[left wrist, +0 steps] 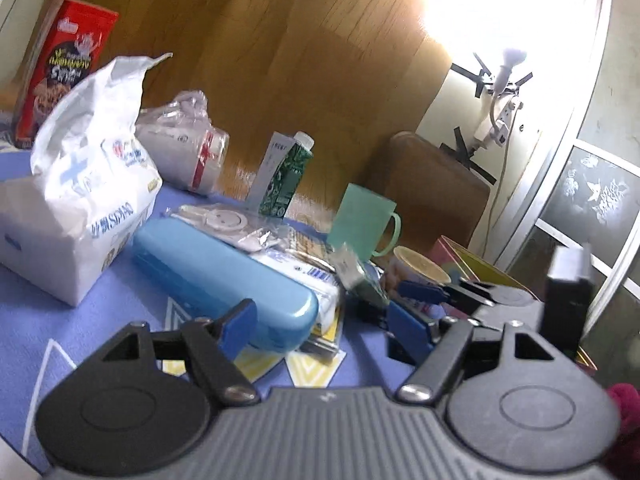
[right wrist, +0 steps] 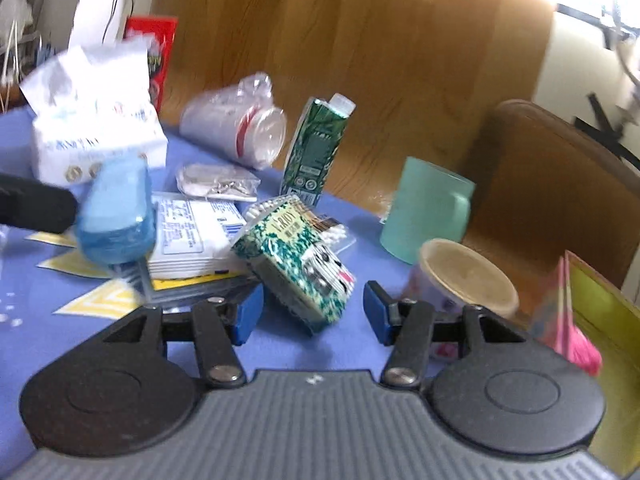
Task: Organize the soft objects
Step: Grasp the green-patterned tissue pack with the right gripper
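A big white tissue pack [left wrist: 80,200] stands on the blue tablecloth at the left; it also shows in the right wrist view [right wrist: 92,136]. A small green patterned tissue pack [right wrist: 296,268] lies tilted just ahead of my right gripper [right wrist: 312,314], whose blue fingers are spread wide and hold nothing. My left gripper [left wrist: 324,326] is open and empty, its fingers low over the cloth in front of a blue plastic case [left wrist: 224,276]. A flat white wipes packet [right wrist: 192,236] lies under that case. The right gripper [left wrist: 424,296] shows at the right of the left wrist view.
A red cereal box [left wrist: 60,64], a bagged stack of cups [right wrist: 236,128], a green carton [right wrist: 316,144], a teal mug [right wrist: 428,208], a noodle cup [right wrist: 468,280], cotton swabs [right wrist: 328,228] and a pink and yellow box [right wrist: 592,312] crowd the table. A wooden chair [right wrist: 560,184] stands behind.
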Demonstrator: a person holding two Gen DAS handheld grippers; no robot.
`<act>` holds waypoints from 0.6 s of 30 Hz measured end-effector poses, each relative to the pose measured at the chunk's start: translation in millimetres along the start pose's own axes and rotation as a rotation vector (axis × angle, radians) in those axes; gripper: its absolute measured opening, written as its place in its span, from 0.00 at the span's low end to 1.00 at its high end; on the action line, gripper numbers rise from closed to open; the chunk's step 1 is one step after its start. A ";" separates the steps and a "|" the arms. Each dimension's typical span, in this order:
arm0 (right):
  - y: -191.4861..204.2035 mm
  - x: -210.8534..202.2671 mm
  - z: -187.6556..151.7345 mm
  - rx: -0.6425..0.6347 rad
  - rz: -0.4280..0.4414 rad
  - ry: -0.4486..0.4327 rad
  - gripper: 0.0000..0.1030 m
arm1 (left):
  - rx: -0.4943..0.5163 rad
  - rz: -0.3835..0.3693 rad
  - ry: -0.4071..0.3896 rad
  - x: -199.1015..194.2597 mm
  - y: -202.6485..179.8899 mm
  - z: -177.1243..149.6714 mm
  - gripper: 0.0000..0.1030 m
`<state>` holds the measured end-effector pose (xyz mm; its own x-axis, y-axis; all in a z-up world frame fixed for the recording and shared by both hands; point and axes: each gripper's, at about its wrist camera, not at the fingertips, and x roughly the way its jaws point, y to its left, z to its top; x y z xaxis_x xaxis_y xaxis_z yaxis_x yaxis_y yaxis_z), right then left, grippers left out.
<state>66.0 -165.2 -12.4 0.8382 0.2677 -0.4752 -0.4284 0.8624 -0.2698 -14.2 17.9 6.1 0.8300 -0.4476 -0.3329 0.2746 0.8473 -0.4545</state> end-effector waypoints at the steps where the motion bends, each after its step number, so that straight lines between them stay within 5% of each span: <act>1: 1.7 4.9 2.7 -0.009 -0.004 0.011 0.56 | -0.001 -0.004 0.001 0.3 0.2 -0.4 0.71; 3: 3.2 15.4 2.9 -0.012 -0.007 0.037 0.54 | 0.003 -0.009 -0.004 -2.5 0.2 -2.0 0.71; 4: 3.1 18.3 1.4 -0.003 -0.004 0.050 0.43 | 0.008 -0.011 -0.005 -2.9 0.7 -1.5 0.71; 8: -4.7 5.9 -2.7 0.070 -0.002 0.035 0.30 | 0.017 -0.010 0.002 -0.1 0.4 -1.4 0.73; 12: -12.2 -25.9 -12.9 0.171 0.024 -0.005 0.29 | 0.016 -0.007 0.000 -0.3 0.9 -1.5 0.73; 15: -25.9 -60.8 -22.5 0.314 0.139 -0.023 0.29 | 0.015 -0.013 0.008 0.8 2.5 0.0 0.73; 18: -47.9 -88.5 -39.2 0.551 0.386 0.002 0.29 | 0.017 -0.028 0.021 1.3 1.3 -0.1 0.76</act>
<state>-0.9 -247.1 9.8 0.6585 0.6003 -0.4539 -0.4619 0.7985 0.3860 -12.8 18.3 5.1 0.8115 -0.4770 -0.3375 0.3059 0.8390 -0.4501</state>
